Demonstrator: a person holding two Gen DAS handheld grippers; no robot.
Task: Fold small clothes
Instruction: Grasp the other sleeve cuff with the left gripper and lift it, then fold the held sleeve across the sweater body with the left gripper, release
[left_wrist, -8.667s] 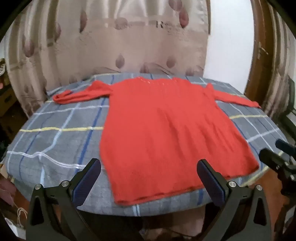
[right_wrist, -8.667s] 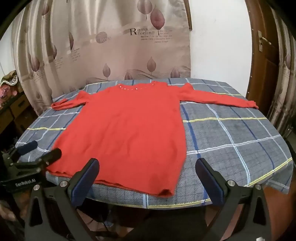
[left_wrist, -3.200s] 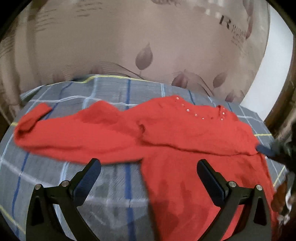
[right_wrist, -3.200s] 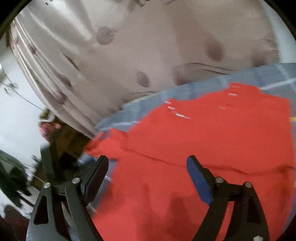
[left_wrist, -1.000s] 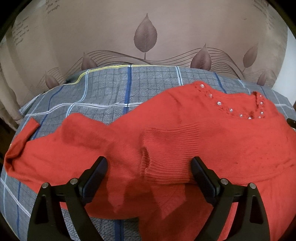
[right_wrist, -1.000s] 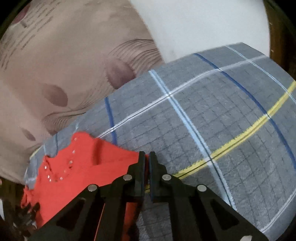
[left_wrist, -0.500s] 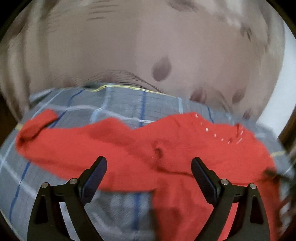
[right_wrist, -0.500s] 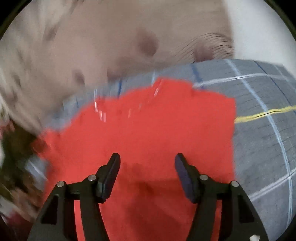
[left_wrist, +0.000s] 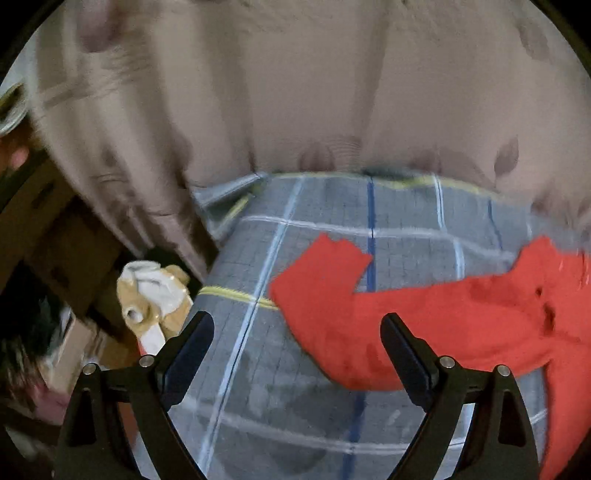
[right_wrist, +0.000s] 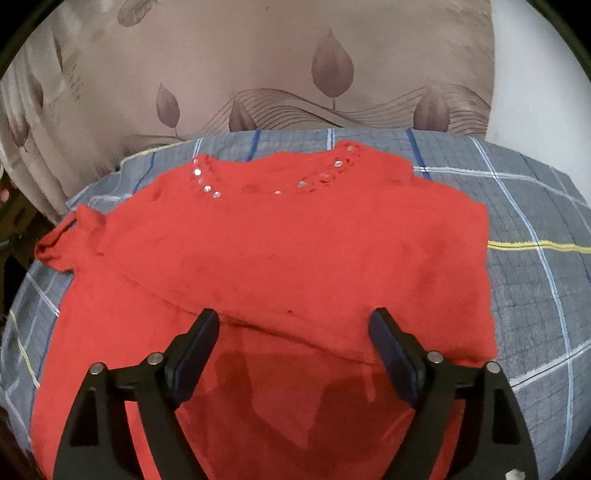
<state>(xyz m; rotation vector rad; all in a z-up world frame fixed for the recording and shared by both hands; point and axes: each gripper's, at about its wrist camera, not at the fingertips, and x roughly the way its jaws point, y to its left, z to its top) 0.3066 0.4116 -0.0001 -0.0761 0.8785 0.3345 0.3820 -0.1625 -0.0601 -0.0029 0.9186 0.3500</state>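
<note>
A red knitted sweater (right_wrist: 288, 251) with small gems along its neckline lies on the checked grey cover (right_wrist: 535, 295). Its right sleeve is folded across the chest. The other sleeve (left_wrist: 332, 291) still lies stretched out to the left, its cuff near the cover's left edge. My right gripper (right_wrist: 293, 345) hovers over the folded sleeve; its jaws are opening and nothing sits between them. In the blurred left wrist view my left gripper (left_wrist: 297, 349) stands open above the outstretched sleeve and the cover (left_wrist: 258, 369), apart from both.
A beige curtain (right_wrist: 258, 66) with a leaf print hangs close behind the far edge. Beyond the cover's left edge lie cardboard boxes (left_wrist: 62, 258) and a tan and white bundle (left_wrist: 155, 295). A white wall (right_wrist: 535, 74) shows at the right.
My right gripper let go of the right sleeve over the chest, opened and pulled back over the sweater. My left gripper swung left, from the chest to the outstretched left sleeve.
</note>
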